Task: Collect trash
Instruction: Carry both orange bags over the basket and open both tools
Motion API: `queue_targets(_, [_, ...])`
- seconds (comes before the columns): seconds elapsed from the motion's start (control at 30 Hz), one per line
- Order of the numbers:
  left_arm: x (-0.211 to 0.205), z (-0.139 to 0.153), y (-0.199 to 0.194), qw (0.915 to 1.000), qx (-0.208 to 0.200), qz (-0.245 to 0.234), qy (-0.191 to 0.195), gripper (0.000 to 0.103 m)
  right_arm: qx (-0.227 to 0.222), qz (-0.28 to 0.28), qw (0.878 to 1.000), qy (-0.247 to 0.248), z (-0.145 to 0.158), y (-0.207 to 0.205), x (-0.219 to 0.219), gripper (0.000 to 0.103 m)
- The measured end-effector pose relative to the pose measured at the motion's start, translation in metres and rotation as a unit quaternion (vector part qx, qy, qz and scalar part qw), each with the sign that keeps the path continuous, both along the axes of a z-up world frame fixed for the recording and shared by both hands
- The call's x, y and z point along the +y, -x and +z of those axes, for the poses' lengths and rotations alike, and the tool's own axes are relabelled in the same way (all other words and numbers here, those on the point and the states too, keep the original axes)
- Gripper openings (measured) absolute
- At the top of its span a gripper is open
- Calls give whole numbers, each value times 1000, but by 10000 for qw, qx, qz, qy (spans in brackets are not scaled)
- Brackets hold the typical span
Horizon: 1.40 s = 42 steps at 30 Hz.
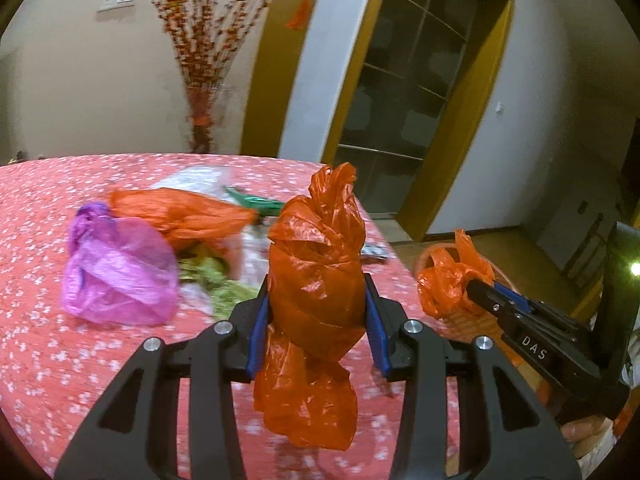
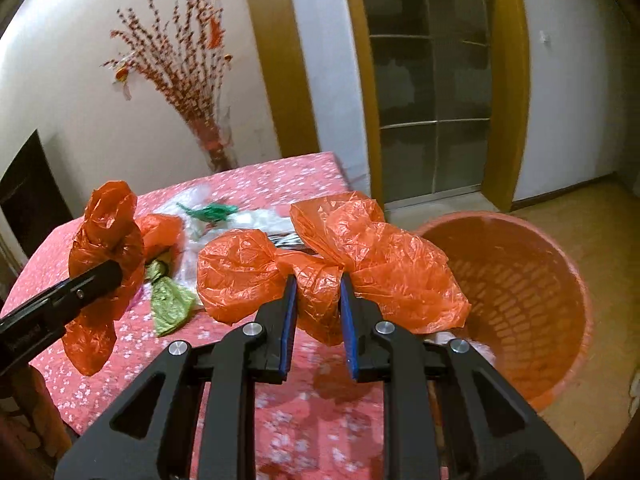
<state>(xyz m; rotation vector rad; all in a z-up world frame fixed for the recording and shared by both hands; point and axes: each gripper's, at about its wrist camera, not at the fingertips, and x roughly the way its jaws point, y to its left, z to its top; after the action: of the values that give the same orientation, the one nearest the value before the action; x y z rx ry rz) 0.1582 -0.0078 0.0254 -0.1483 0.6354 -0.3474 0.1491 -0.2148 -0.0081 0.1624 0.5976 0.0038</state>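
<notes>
Gripping crumpled orange plastic bags, left gripper (image 1: 316,312) pinching a twisted upright one (image 1: 316,264), right gripper (image 2: 318,312) nipping another's knotted neck (image 2: 320,276) beside the orange basket (image 2: 560,280), a third orange bag (image 1: 180,216) and one purple bag (image 1: 120,276) lying on the floral table (image 1: 40,320).

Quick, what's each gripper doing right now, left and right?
Left gripper: shut on a twisted orange bag.
Right gripper: shut on a crumpled orange bag.

Dim warm light, seemingly motion-blurred
</notes>
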Motion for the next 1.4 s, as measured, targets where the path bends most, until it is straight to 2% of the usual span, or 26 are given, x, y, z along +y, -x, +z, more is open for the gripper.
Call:
queue_targets(0.27, [-46, 1, 5, 9989, -10, -468, 43, 42, -92, -552, 9984, 5, 0, 20, -40, 21])
queue_targets(0.6, [-89, -2, -1, 9959, 48, -898, 127, 42, -143, -986, 9950, -75, -1, 31, -76, 21])
queue_targets(1.07, [-170, -18, -34, 9880, 261, -1518, 94, 42, -94, -1555, 9873, -306, -10, 26, -126, 21])
queue_targets(1.4, [-207, -34, -57, 9823, 450, -1816, 6, 42, -41, -1747, 9836, -448, -19, 17, -145, 21])
